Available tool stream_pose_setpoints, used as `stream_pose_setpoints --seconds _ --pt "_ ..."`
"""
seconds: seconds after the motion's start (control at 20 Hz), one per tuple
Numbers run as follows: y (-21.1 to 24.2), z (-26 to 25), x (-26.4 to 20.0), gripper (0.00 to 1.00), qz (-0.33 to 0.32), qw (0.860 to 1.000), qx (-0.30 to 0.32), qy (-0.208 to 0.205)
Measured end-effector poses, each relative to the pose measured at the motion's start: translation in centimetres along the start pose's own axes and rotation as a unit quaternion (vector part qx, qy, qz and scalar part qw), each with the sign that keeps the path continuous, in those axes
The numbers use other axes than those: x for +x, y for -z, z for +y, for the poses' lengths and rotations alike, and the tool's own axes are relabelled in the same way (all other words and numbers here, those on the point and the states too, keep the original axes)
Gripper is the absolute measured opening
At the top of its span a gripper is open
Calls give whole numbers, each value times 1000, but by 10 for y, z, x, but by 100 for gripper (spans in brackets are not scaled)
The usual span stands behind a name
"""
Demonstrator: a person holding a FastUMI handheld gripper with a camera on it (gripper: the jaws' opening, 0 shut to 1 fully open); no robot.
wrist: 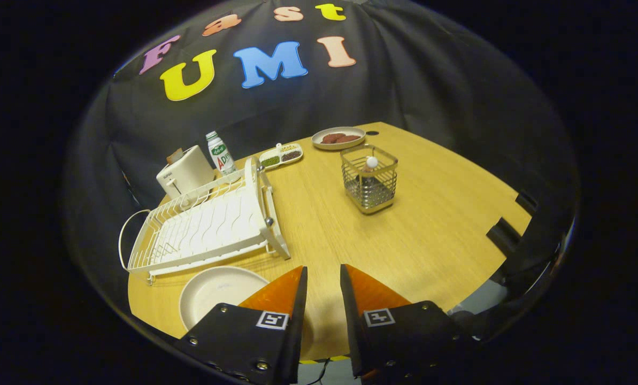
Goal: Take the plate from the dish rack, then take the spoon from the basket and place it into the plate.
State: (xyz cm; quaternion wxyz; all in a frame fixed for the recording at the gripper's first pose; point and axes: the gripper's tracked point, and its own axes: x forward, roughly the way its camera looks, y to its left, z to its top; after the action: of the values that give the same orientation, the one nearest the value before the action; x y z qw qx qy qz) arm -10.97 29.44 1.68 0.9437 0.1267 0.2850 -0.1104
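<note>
Spoon (371, 162) stands in the wire basket (369, 179) well beyond the fingers; the plate (214, 291) lies flat beside the left finger. Gripper (323, 278) is slightly parted and empty. Risks: tipping the light basket, or the round handle slipping.

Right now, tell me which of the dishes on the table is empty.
The plate beside the gripper, in front of the dish rack. The far plate holds brown food; the divided tray holds condiments.

tool (324, 291) open, empty | plate (214, 294) on table | spoon (371, 162) in basket (369, 182)
</note>
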Motion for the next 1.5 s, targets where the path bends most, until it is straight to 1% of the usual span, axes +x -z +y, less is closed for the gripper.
stream_pose_setpoints --seconds 0.25,0.45,0.65,0.7,0.85,0.9,0.95,1.0,1.1,1.15,1.2,1.25,1.5 --pt "-57 -30 15 37 -45 998 -9 35" --pt "-88 -52 36 37 -62 996 -24 58" --pt "-99 -59 57 37 -60 996 -21 58" --pt "-101 -58 61 37 -60 996 -23 55" --pt "-105 -61 67 37 -59 996 -39 62" --pt "-106 -56 68 37 -61 997 -40 37" --pt "-107 -53 71 12 -62 996 -45 40" --pt "-107 -58 70 15 -60 995 -55 50" --pt "-111 -56 74 15 -60 995 -61 56" --pt "-108 -59 70 8 -58 995 -65 58" --pt "-113 -55 70 8 -62 994 -69 55" --pt "-112 -56 70 1 -62 994 -73 59" --pt "-131 -53 55 0 -82 989 -95 75"
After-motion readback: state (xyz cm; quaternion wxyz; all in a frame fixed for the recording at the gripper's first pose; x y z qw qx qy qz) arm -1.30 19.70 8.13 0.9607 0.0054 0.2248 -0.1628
